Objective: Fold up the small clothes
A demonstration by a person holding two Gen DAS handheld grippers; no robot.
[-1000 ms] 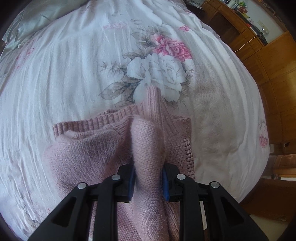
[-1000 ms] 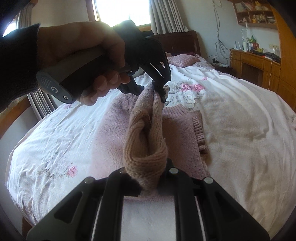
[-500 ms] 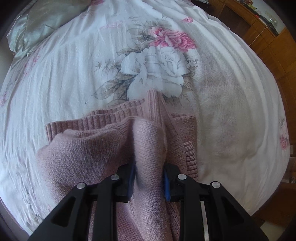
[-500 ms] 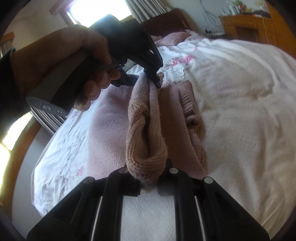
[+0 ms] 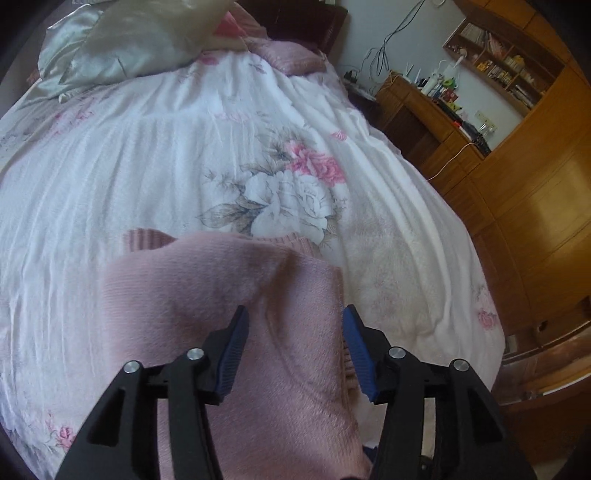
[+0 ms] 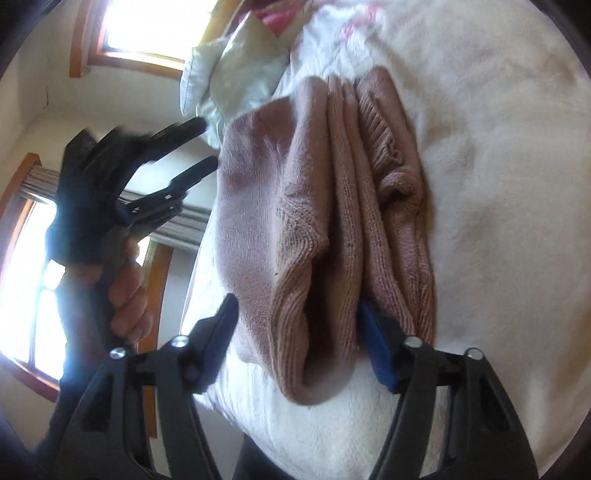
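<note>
I hold both my left gripper (image 5: 293,338) and right gripper (image 6: 297,326) spread wide, gripping nothing, so the folded pink sweater (image 6: 317,206) lies settled on the bed (image 5: 147,177).

Home bedroom. Bed (image 5: 155,177) with white floral-print cover stretches ahead of left fingers; satin pillow (image 5: 122,40) and dark headboard (image 5: 306,22) at far end. Wooden desk (image 5: 413,110) with cables and bottles beyond right fingertip, cluttered wall shelf (image 5: 502,70) above it, wooden wardrobe panels (image 5: 535,206) further right. In right wrist view, wood-framed window (image 6: 144,33) and curtain (image 6: 162,210) left of fingers.
</note>
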